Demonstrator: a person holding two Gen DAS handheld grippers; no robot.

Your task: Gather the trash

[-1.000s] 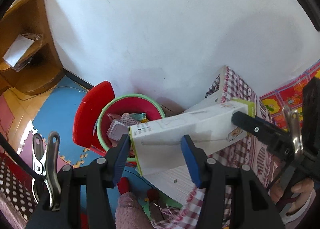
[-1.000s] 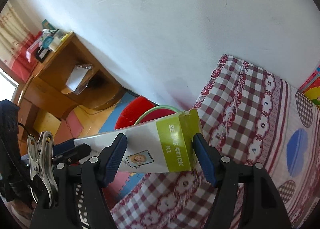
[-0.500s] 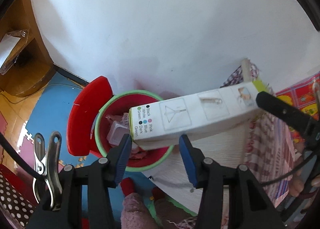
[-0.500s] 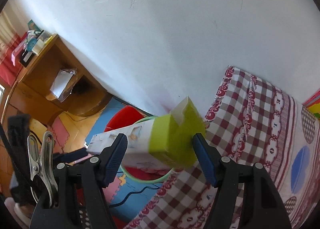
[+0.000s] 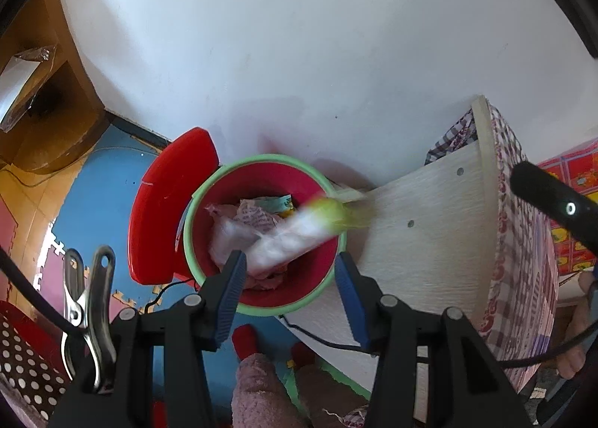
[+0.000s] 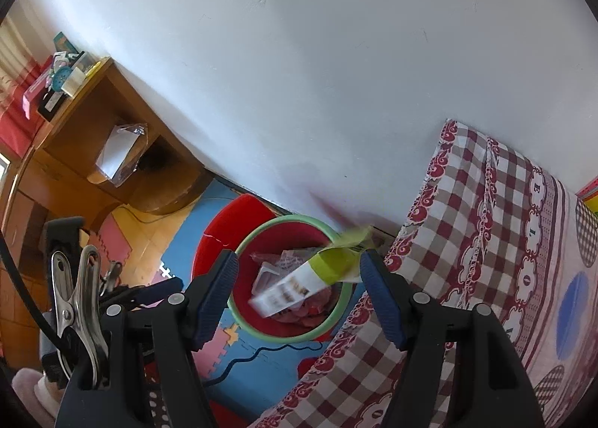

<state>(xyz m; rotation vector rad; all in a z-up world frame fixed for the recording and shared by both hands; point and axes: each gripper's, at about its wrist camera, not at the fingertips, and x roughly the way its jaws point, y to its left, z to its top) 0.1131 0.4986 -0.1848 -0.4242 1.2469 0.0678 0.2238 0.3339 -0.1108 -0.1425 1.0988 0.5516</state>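
Observation:
A long white box with a green end is blurred and falling into the red bin with a green rim; it also shows in the right wrist view over the bin. The bin holds crumpled paper and wrappers. My left gripper is open and empty above the bin's near edge. My right gripper is open and empty above the bin. Neither gripper touches the box.
The bin's red lid stands open on its left. A table with a red checked cloth and a pale wooden side panel stands right of the bin. A wooden cabinet is at the left. A cable lies on the floor mat.
Both grippers held the box over the bin; both have opened and the box has dropped free, tilting down into the bin.

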